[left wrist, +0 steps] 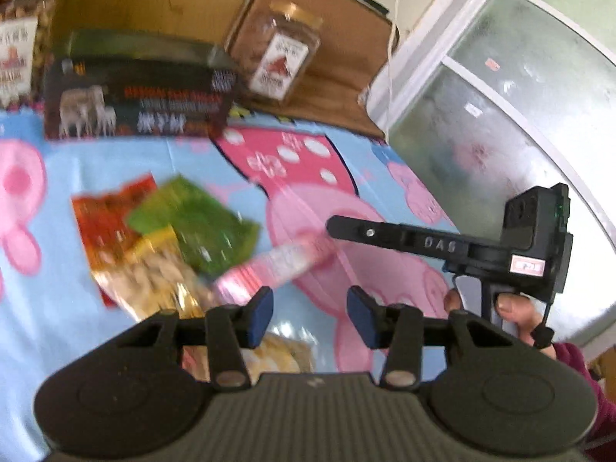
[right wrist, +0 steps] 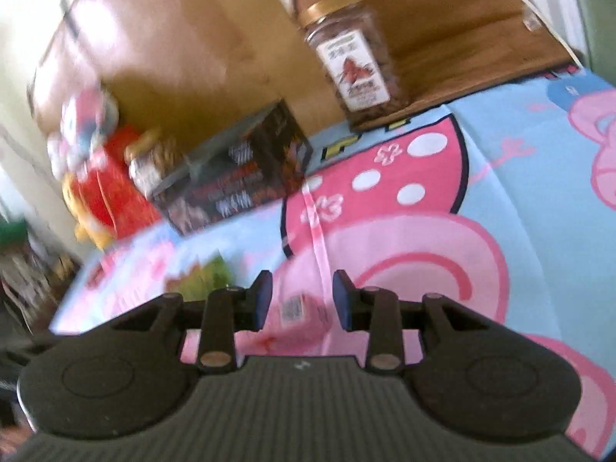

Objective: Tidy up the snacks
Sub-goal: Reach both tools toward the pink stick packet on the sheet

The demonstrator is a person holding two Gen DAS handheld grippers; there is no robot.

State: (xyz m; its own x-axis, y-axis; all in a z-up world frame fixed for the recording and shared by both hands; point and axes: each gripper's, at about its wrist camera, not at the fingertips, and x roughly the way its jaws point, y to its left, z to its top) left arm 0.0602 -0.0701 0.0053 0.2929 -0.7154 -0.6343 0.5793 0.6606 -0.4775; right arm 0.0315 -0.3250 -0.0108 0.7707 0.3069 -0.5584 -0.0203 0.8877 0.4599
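In the left wrist view, a jar stands at upper left beside a dark box. Red, green and yellow snack packets lie heaped at centre left on the cartoon-print cloth, a pink packet just beside them. The left tool hangs released, nothing between its pads. Only here does the right tool show, at right. The right wrist view alone shows a red bag at left and the right tool's parted pads with a pink packet beyond them; whether they touch it cannot be told.

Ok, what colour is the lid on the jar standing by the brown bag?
Gold, on the clear jar; the right wrist view shows it best.
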